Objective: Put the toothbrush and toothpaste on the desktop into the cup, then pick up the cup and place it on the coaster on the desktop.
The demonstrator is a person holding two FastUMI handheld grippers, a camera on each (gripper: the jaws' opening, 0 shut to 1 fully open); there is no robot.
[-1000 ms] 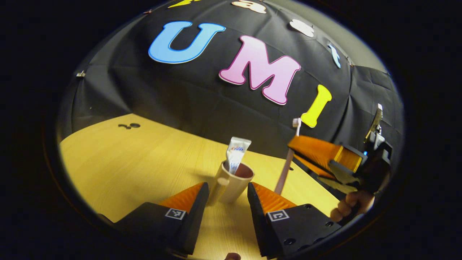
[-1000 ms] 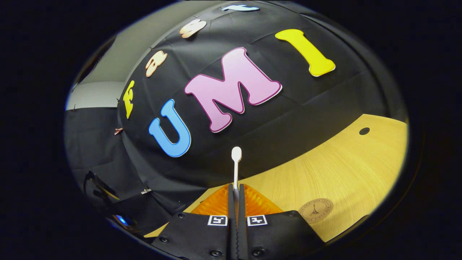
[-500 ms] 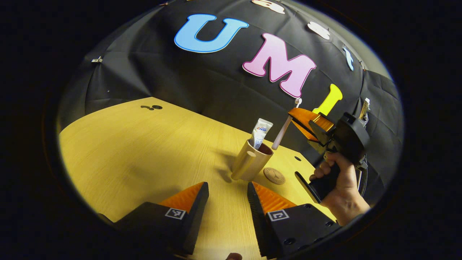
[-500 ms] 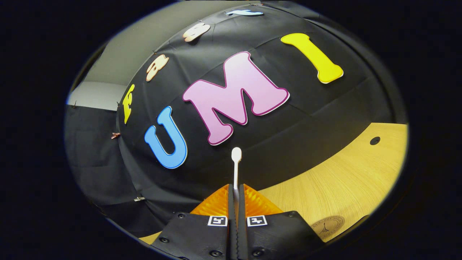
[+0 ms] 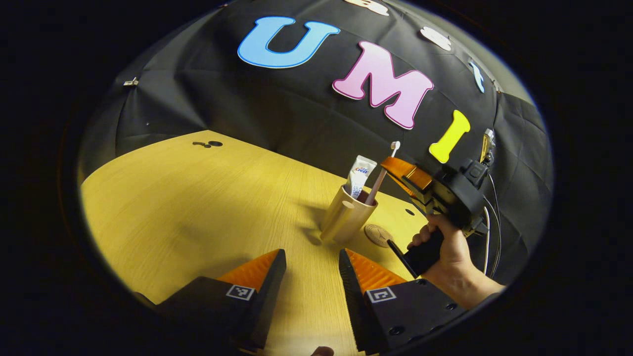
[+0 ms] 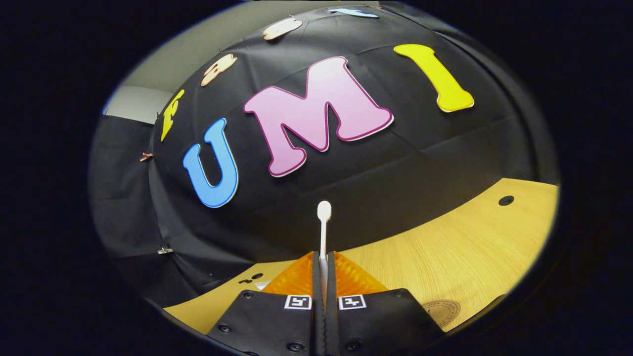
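At centre frame in the left gripper view, the right tongs (image 5: pixel 390 165) clamp the toothbrush (image 5: pixel 383 173), its lower end inside the cup (image 5: pixel 346 217) beside the toothpaste (image 5: pixel 358 175). The coaster (image 5: pixel 378 235) lies just right of the cup on the surface (image 5: pixel 173 212). The left tongs (image 5: pixel 311 269), bottom centre, stand apart.

A tan, matte cup (image 5: pixel 344 217) holds a white toothpaste tube (image 5: pixel 359 173) with blue-red print and a pale pink toothbrush (image 5: pixel 381 175), white-headed. Light yellow wood-grain desktop (image 5: pixel 198 207); brown round coaster (image 5: pixel 378 235).
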